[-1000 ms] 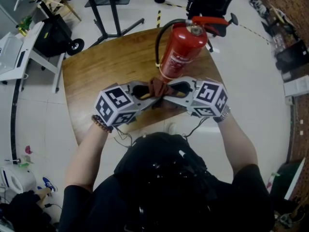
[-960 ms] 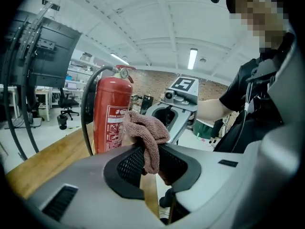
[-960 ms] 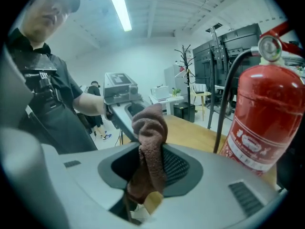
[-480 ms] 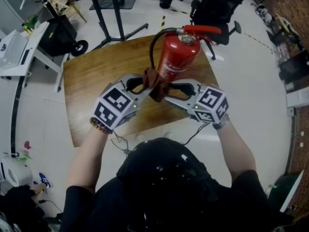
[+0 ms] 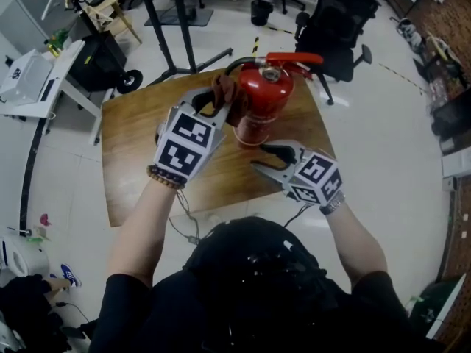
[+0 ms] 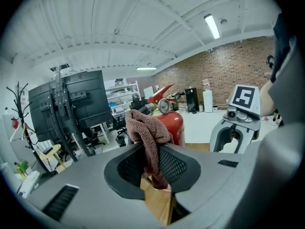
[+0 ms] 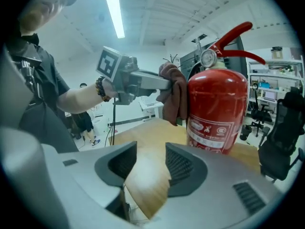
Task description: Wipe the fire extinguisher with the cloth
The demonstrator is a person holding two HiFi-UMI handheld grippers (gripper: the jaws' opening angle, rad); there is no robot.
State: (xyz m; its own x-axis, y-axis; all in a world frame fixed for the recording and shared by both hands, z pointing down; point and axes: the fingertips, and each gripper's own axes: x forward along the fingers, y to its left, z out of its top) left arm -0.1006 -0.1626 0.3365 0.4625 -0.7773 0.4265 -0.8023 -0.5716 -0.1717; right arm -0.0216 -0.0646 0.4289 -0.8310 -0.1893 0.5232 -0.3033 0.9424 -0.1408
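Observation:
A red fire extinguisher with a black hose stands upright on the round wooden table. My left gripper is shut on a brown cloth and holds it against the extinguisher's upper left side. In the left gripper view the cloth hangs bunched between the jaws, with the extinguisher just behind. My right gripper sits low, in front of the extinguisher's base. Its jaws have just been opening and stand open with nothing between them. The right gripper view shows the extinguisher, the cloth and the left gripper.
A black office chair stands behind the table. Black stand legs and a wheeled black case are at the back left, beside a white desk. The table's front edge runs just under my hands.
Both grippers held the cloth low in front of the extinguisher. The right one has let go and drawn back; the left has lifted the cloth to the extinguisher's upper left side.

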